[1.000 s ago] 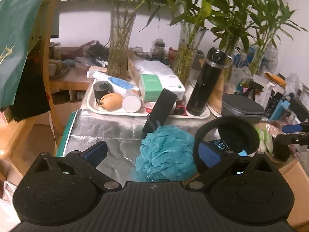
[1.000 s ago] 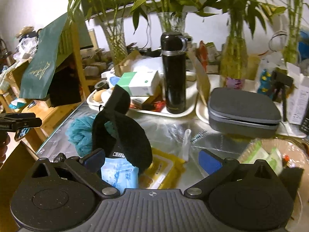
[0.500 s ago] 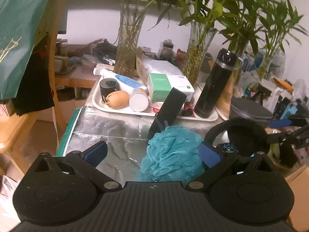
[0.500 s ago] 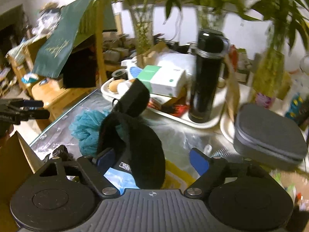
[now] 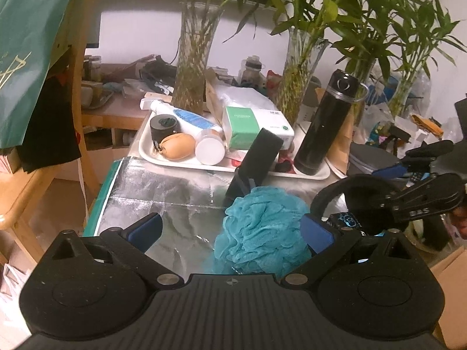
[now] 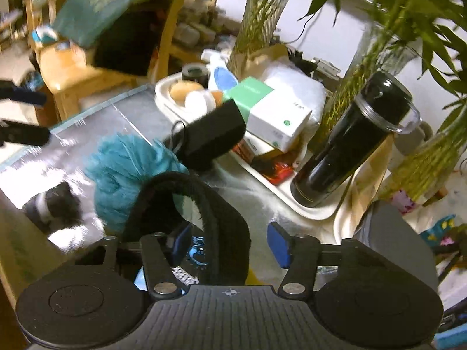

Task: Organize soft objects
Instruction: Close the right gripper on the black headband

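A teal bath pouf [image 5: 262, 230] [image 6: 125, 169] lies on the silver table cover. Against it rest black earmuffs, one cup [image 5: 259, 157] [image 6: 210, 137] propped up and the band [image 5: 344, 186] arching to the right. My right gripper [image 6: 230, 242] [image 5: 408, 186] hangs over the near cup [image 6: 224, 233]. Its jaws are closing with that cup between them, and the right pad [image 6: 278, 243] is still apart from it. My left gripper [image 5: 230, 230] [image 6: 23, 115] stands open at the table's near edge, empty, with the pouf just ahead of its right finger.
A white tray [image 5: 181, 160] behind holds a black thermos [image 5: 327, 125], a green-and-white box [image 5: 254, 122], a tube and jars. Glass vases with bamboo [image 5: 195, 58] stand at the back. A grey case [image 6: 394, 233] lies right, a black-and-white furry thing [image 6: 55, 204] left, and a wooden chair [image 5: 29, 175] beside the table.
My right gripper has swung left over the earmuffs, rolled, and narrowed its jaws around the near cup. The left gripper has hardly moved.
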A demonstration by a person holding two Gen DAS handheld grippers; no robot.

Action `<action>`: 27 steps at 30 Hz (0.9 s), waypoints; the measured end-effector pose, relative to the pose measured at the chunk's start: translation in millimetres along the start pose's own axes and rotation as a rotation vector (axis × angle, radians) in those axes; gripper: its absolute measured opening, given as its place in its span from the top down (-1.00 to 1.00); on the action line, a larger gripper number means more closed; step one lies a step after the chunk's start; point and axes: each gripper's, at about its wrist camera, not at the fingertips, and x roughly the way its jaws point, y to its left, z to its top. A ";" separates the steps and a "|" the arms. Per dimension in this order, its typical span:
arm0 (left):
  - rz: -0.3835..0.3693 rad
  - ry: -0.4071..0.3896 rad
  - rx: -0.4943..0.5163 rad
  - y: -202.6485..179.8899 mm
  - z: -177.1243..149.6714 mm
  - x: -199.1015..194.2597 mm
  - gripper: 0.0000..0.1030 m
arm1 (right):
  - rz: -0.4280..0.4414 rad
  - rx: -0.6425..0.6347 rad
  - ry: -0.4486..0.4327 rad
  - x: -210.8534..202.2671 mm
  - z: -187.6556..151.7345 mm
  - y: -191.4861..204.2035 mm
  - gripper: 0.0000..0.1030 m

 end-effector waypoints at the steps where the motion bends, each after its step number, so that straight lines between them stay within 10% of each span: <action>1: -0.001 0.000 -0.004 1.0 0.0 0.3 -1.00 | -0.011 0.001 0.010 3.2 1.4 1.3 0.12; 4: 0.002 0.004 -0.007 2.0 -0.1 1.7 -1.00 | -0.024 0.022 0.017 5.7 2.0 0.1 0.61; 18: 0.007 -0.009 -0.002 1.1 -1.3 1.0 -1.00 | -0.146 0.113 -0.289 -62.0 -1.9 -14.9 0.71; 27: 0.006 -0.007 0.001 -1.2 -1.1 2.2 -1.00 | 0.251 0.564 -0.244 -55.2 -15.7 -71.9 0.71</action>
